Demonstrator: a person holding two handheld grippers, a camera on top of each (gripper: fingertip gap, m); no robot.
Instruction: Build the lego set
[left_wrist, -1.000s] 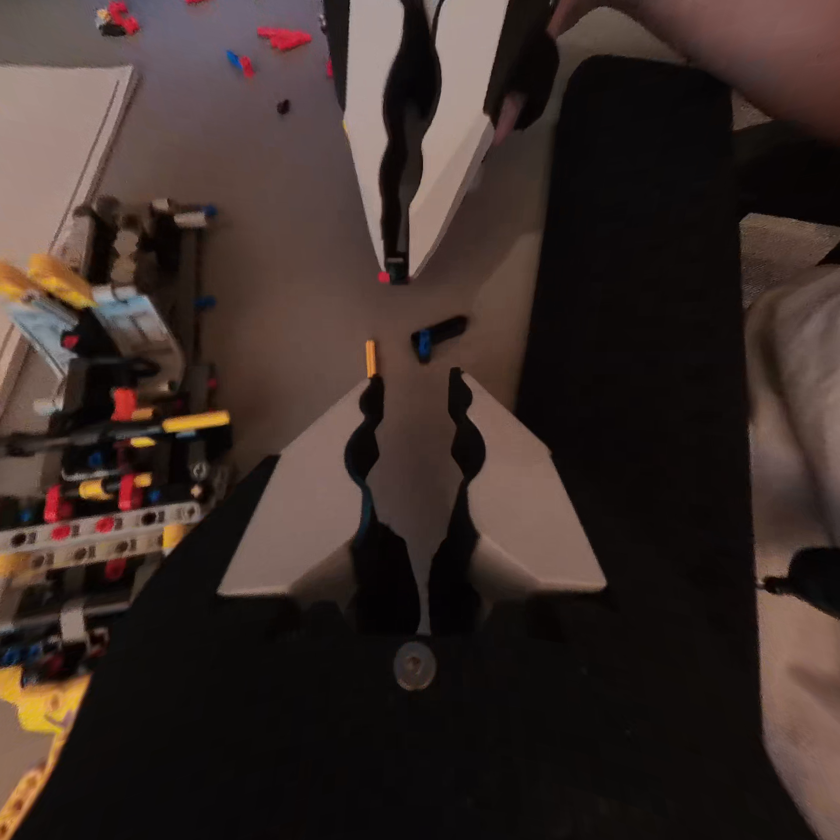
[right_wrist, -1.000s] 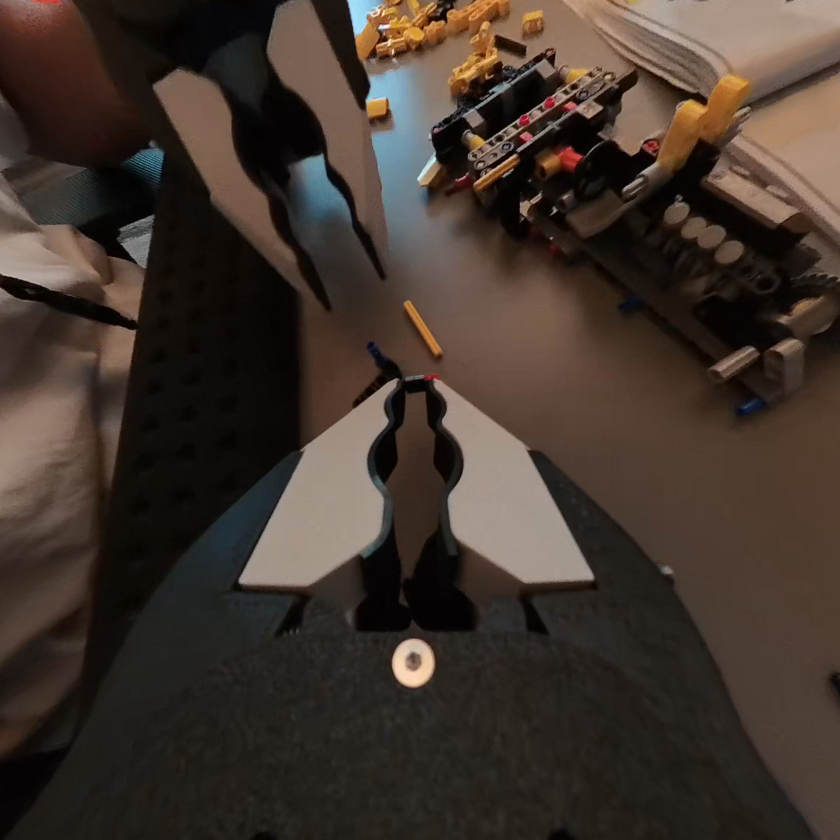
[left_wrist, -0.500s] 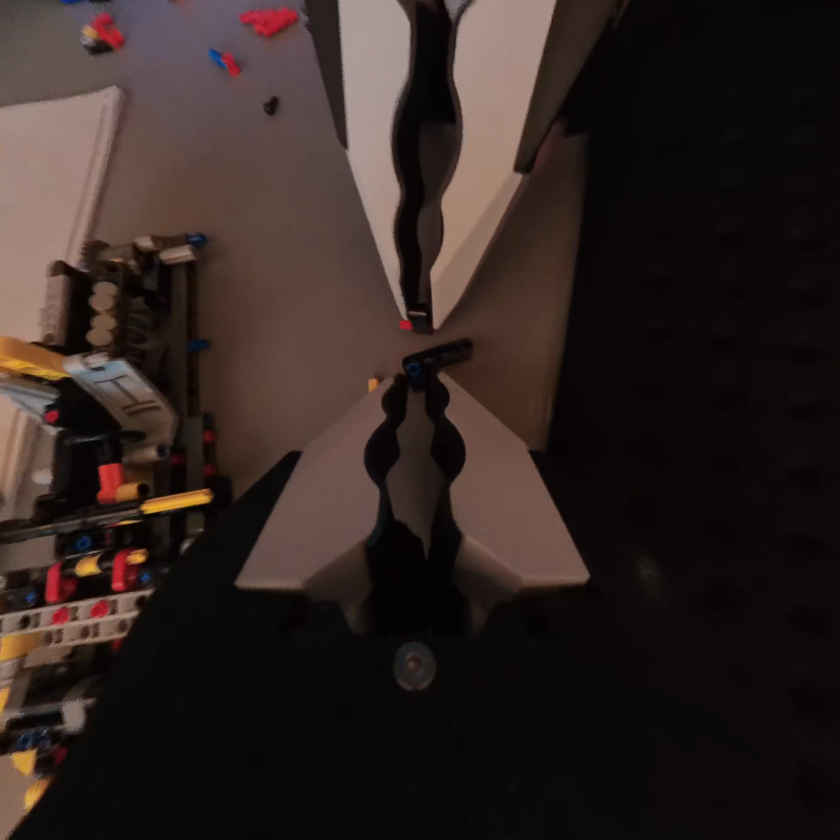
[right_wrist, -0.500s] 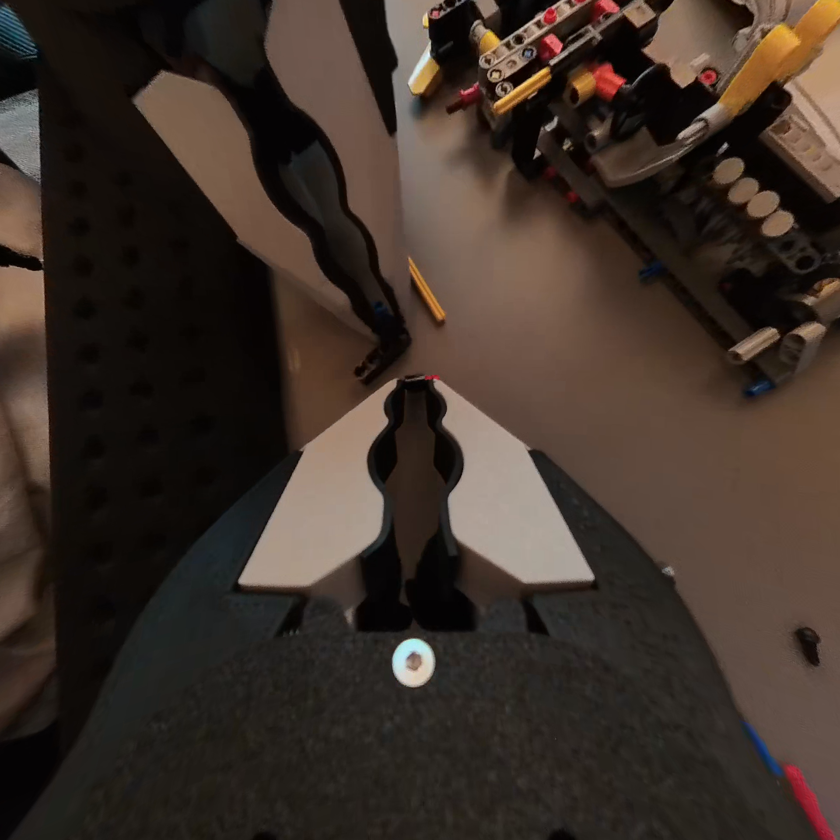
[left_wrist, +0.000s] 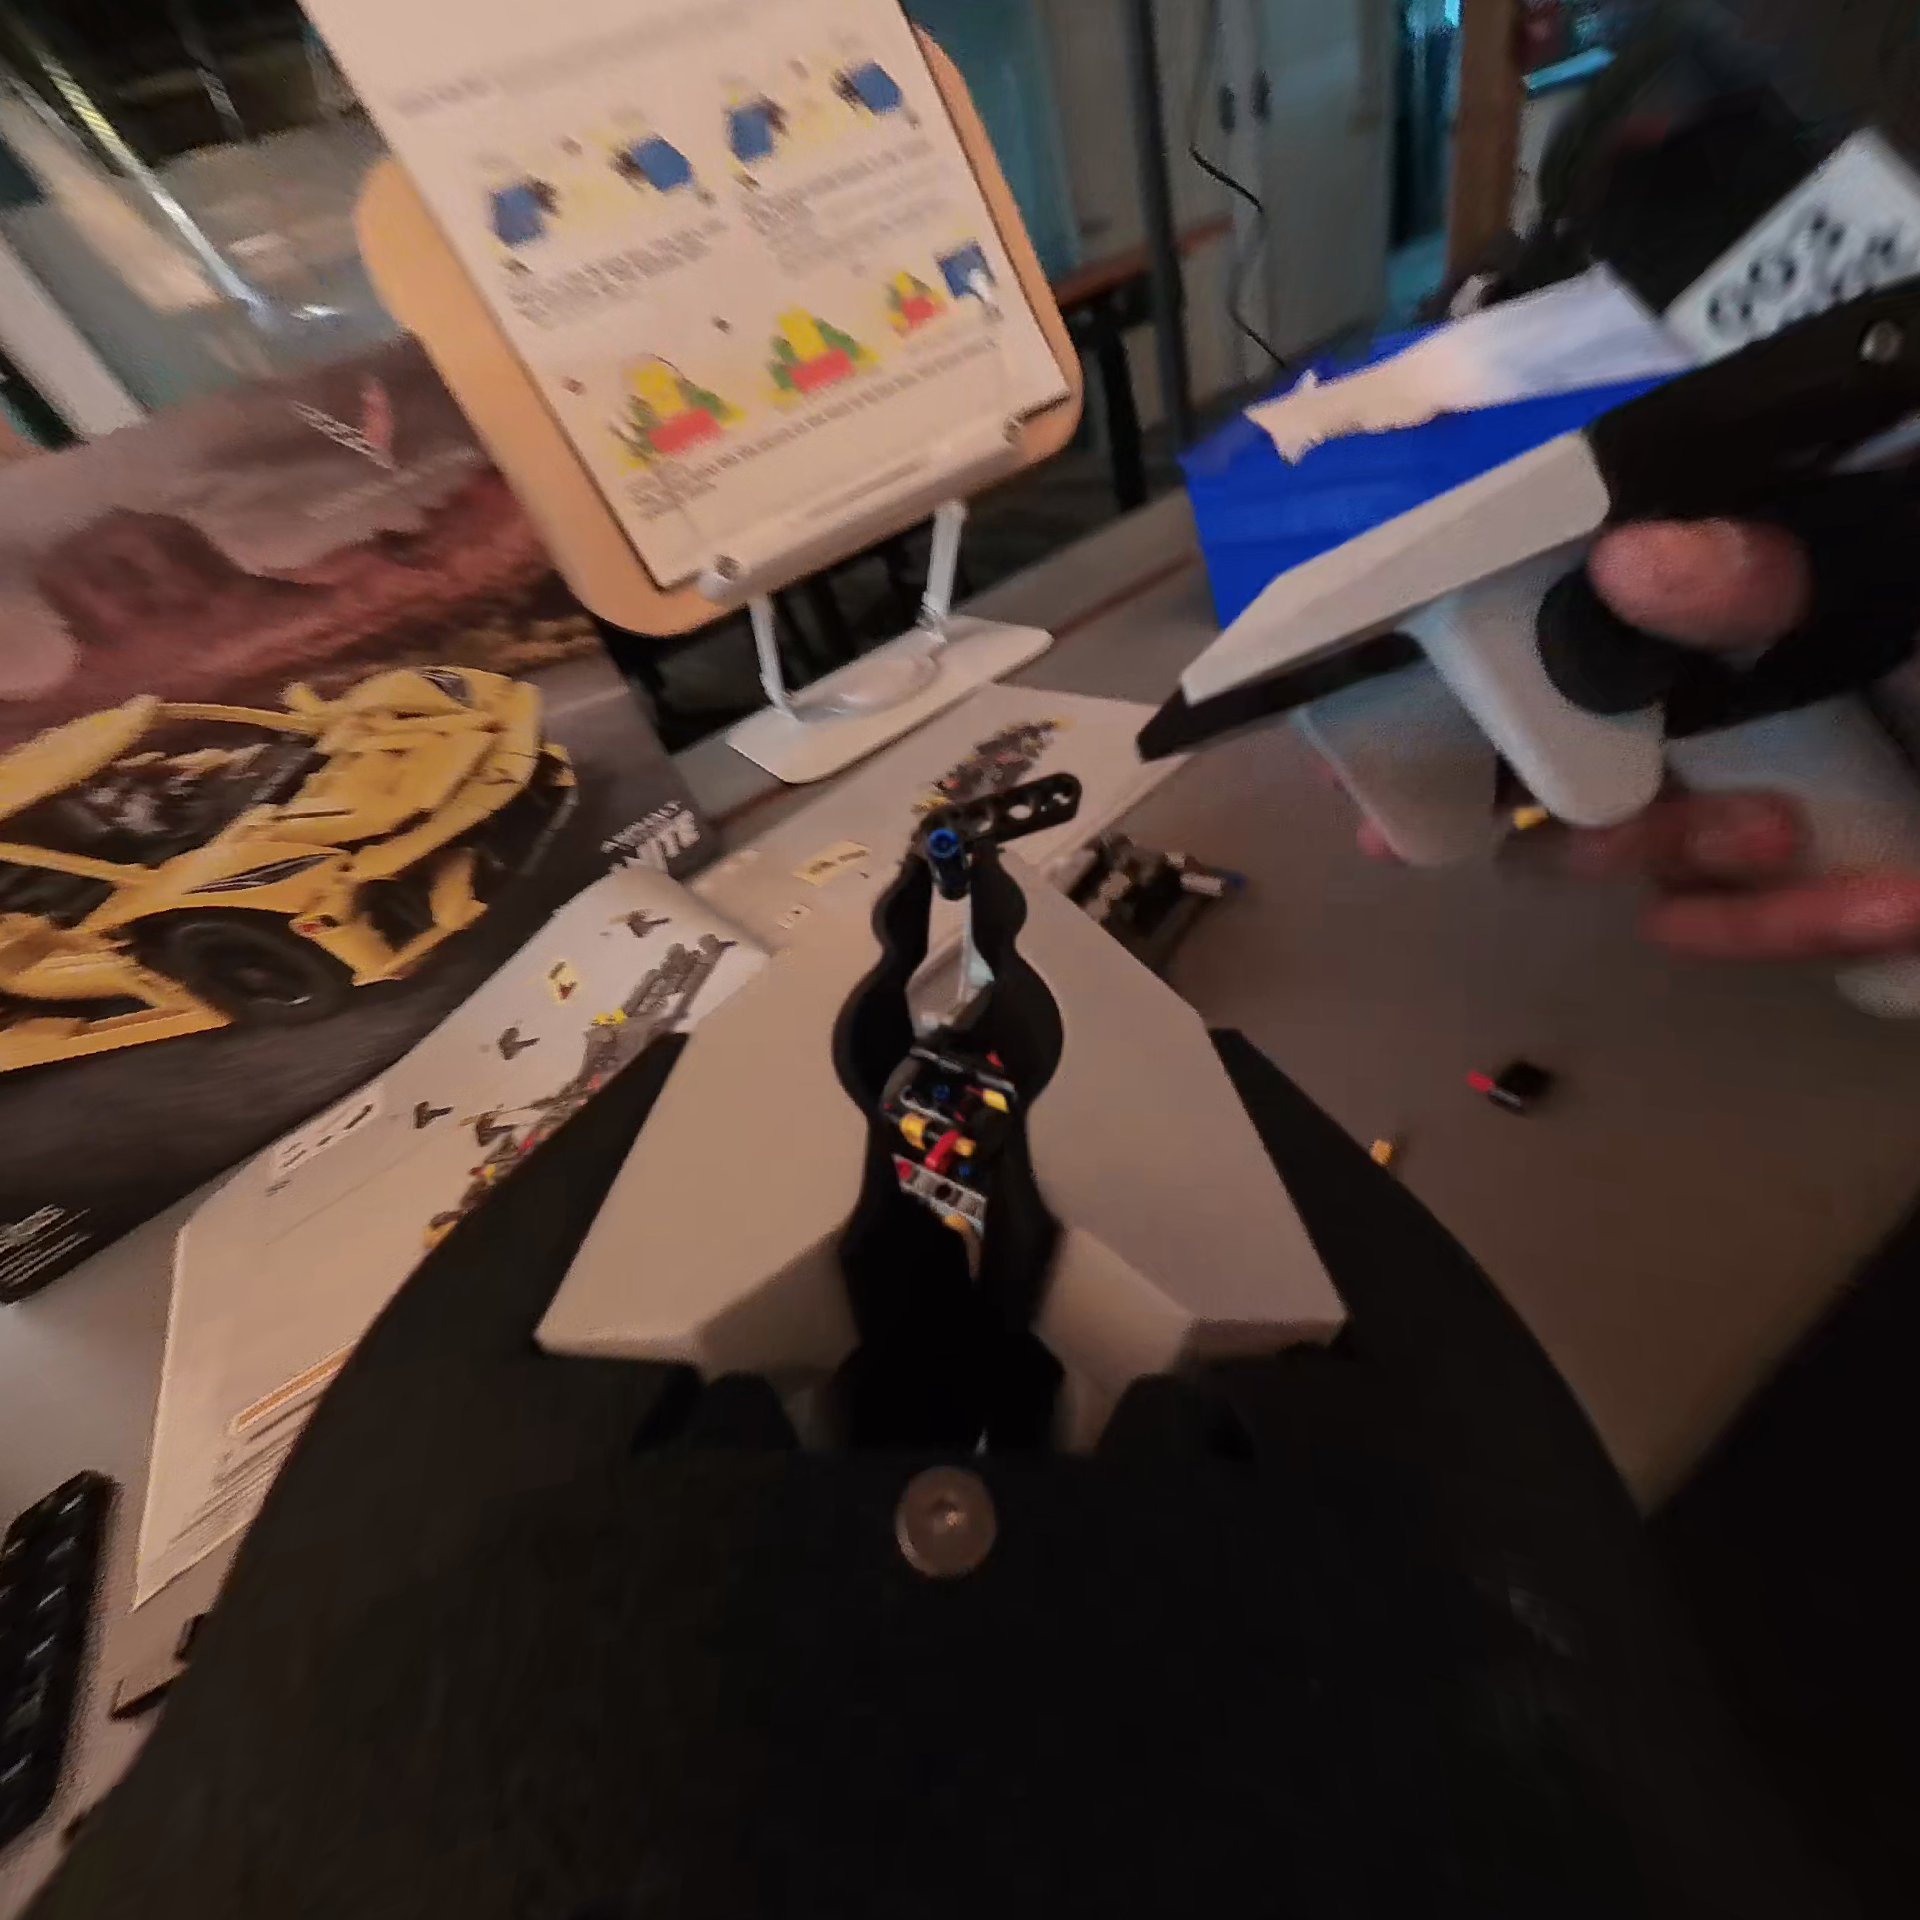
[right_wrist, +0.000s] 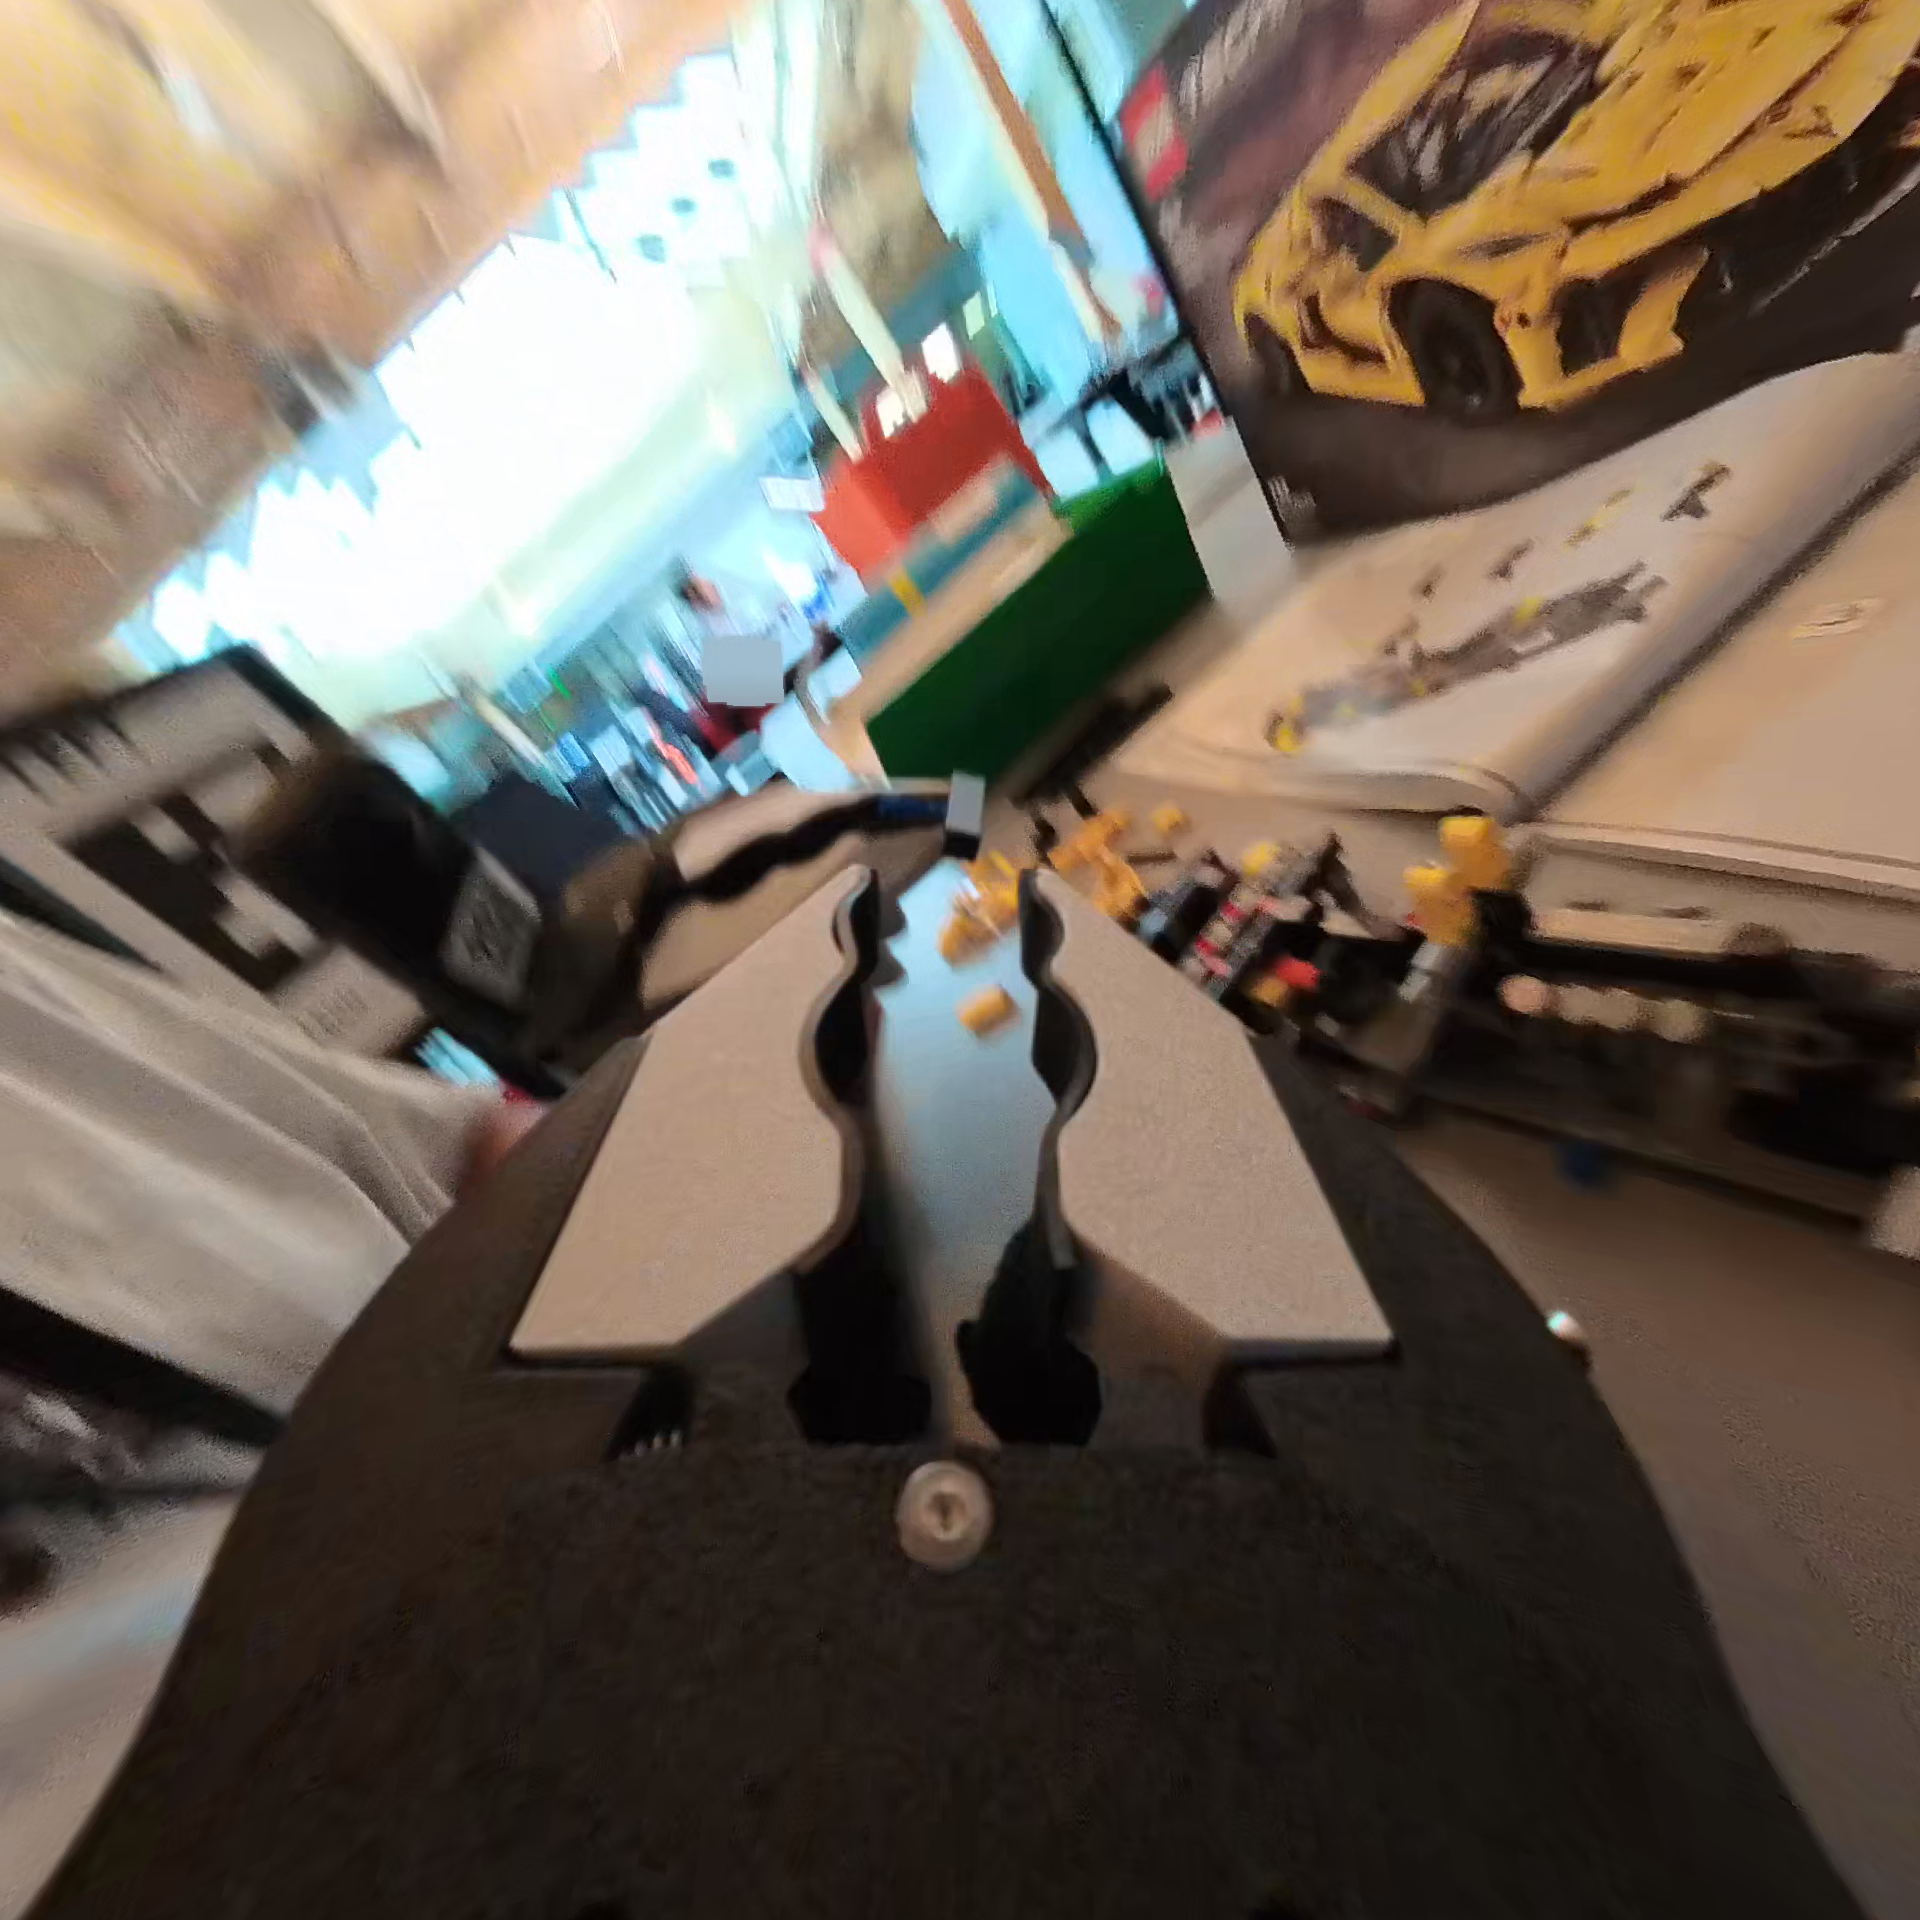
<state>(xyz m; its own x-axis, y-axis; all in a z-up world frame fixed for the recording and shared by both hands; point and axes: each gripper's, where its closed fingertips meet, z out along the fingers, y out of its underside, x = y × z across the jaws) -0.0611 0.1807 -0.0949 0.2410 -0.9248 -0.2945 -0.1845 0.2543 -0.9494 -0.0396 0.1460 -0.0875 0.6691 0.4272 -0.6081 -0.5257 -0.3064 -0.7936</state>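
Note:
My left gripper (left_wrist: 951, 868) is shut on a short black beam (left_wrist: 1013, 805) with a blue pin (left_wrist: 943, 844) at its end and holds it in the air above the table. My right gripper (right_wrist: 945, 883) is open and empty. In the left wrist view it hangs at the upper right (left_wrist: 1164, 732), held by a hand, apart from the beam. The partly built model (right_wrist: 1455, 987) of black, grey, red and yellow parts stands on the table to the right. A small black and red piece (left_wrist: 1512, 1081) lies on the table.
The set's box (left_wrist: 260, 831) with a yellow car picture stands at the back left. An open instruction booklet (left_wrist: 468, 1091) lies before it. A sheet on a stand (left_wrist: 727, 291) and a blue bin (left_wrist: 1351, 488) are behind. Loose yellow pieces (right_wrist: 987, 914) lie ahead. About 5 cm separates my left fingertips from my right.
My left gripper closed on the black beam with the blue pin and lifted it off the table. My right gripper opened and let go of the small black and red piece. Both views tilted up.

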